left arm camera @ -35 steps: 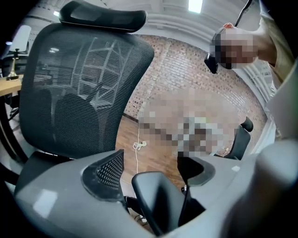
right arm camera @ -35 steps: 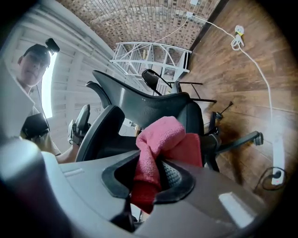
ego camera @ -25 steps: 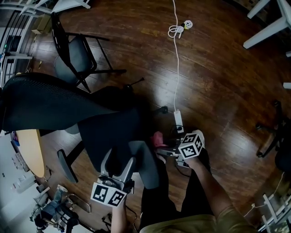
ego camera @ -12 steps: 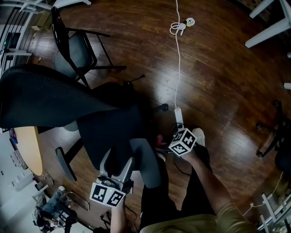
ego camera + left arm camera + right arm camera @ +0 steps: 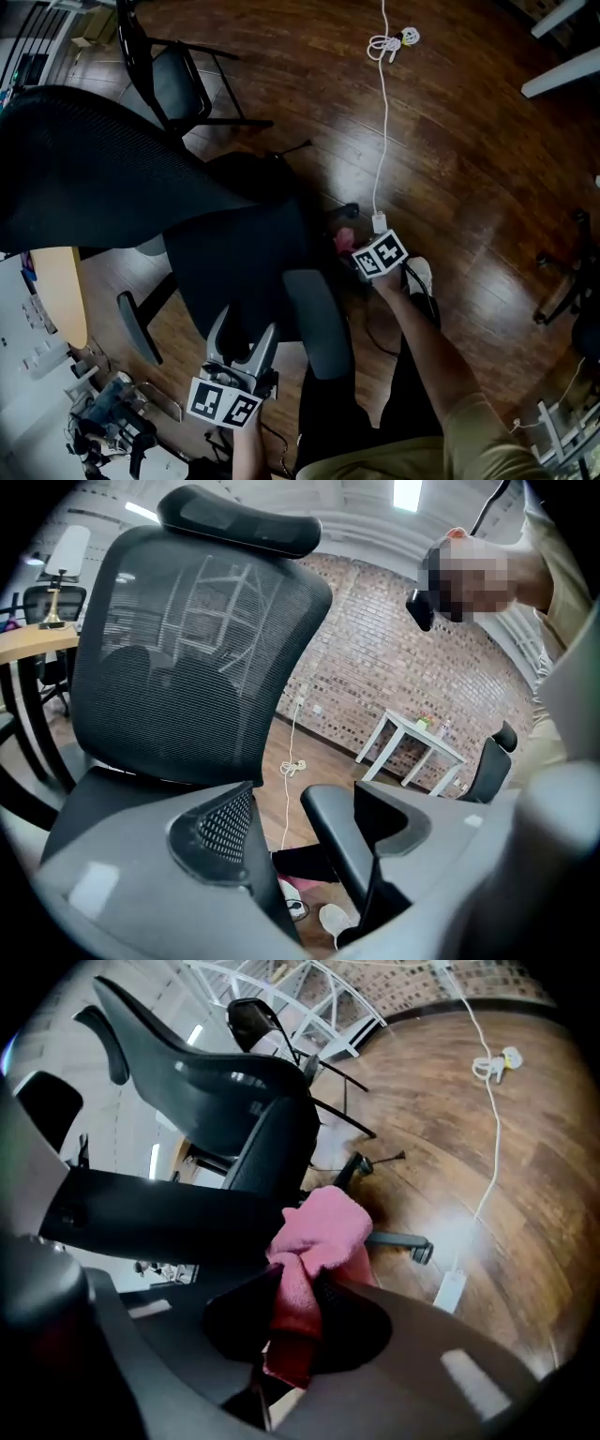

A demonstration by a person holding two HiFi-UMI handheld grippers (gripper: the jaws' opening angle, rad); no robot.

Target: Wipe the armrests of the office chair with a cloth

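The right gripper (image 5: 356, 251), clamped on the pink cloth (image 5: 343, 240), hangs just upper right of the nearer armrest (image 5: 319, 323), whose long axis runs top to bottom in the head view, while the left gripper (image 5: 242, 345), jaws apart and empty, sits at its lower left.

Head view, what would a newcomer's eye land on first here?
The big black mesh office chair fills the left side, with its armrest near the bottom centre. Next comes the pink cloth clamped in the right gripper just right of the seat, then the white cable running up the glossy wooden floor.
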